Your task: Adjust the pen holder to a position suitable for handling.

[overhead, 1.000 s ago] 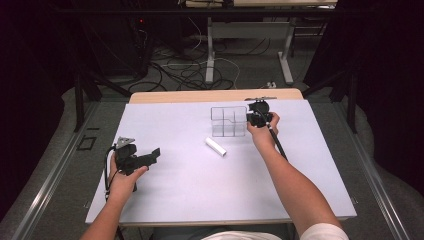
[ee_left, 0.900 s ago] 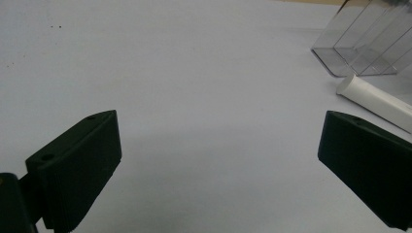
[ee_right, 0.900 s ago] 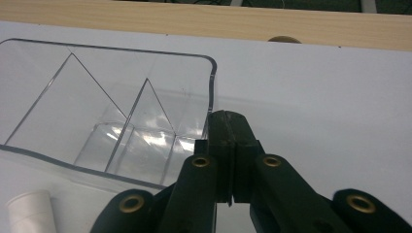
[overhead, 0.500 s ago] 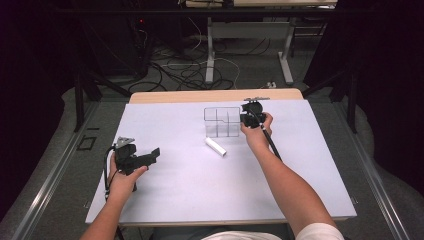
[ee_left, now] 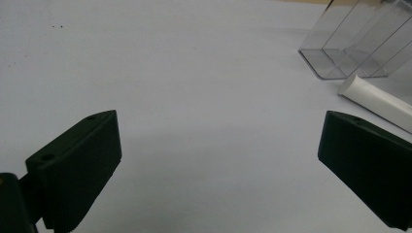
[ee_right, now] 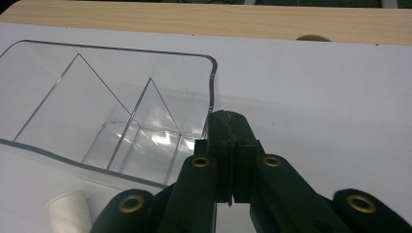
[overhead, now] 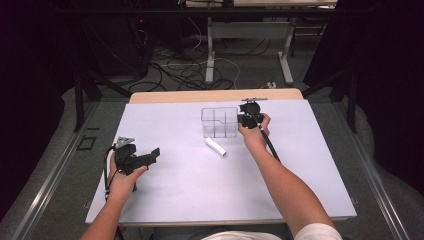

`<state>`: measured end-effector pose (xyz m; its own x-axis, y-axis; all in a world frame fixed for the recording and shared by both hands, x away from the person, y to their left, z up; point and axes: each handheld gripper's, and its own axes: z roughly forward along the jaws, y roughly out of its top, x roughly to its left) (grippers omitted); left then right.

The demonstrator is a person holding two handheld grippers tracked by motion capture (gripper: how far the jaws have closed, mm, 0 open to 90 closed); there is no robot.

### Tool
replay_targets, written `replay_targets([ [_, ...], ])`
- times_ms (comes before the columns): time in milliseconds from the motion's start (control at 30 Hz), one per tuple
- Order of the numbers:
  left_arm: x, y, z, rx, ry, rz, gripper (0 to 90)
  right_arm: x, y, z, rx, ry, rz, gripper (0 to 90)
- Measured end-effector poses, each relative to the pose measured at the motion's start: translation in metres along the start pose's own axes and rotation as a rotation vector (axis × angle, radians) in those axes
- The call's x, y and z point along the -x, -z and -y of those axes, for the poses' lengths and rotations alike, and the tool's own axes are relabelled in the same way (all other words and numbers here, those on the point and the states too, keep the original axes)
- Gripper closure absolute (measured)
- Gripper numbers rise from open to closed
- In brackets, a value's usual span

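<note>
A clear plastic box with dividers [overhead: 219,122] stands tipped up at the back middle of the white mat. In the right gripper view the box [ee_right: 121,111] opens toward me, and my right gripper [ee_right: 228,121] is shut on the rim of its right wall. From above, that gripper [overhead: 247,119] sits at the box's right side. A white tube [overhead: 215,146] lies on the mat just in front of the box. My left gripper [overhead: 150,156] hovers at the left with its jaws wide open and nothing between them; in its own view [ee_left: 218,145] they point toward the tube [ee_left: 384,104] and the box [ee_left: 350,43].
The white mat [overhead: 200,190] covers most of a wooden table, whose bare strip [overhead: 200,96] shows along the far edge. Beyond it are table legs and cables on the floor. A cable trails from my right gripper along the forearm.
The right gripper has shifted left with the clear box, which has gone from lying flat to tipped up. The left gripper and the white tube have not moved.
</note>
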<state>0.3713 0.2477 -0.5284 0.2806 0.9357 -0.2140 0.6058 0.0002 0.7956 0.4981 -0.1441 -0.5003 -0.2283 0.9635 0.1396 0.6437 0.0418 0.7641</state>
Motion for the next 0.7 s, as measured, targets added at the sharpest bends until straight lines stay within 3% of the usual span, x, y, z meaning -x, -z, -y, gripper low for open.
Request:
replay_targets([
  [200,0.0,0.001,0.0,-0.006,-0.001,0.001,2.0,0.006,0.001,-0.001,-0.016,-0.017,-0.023,81.5],
  [700,0.0,0.0,0.001,-0.002,0.005,-0.005,1.9,0.014,0.025,0.004,0.035,0.074,-0.101,65.4],
])
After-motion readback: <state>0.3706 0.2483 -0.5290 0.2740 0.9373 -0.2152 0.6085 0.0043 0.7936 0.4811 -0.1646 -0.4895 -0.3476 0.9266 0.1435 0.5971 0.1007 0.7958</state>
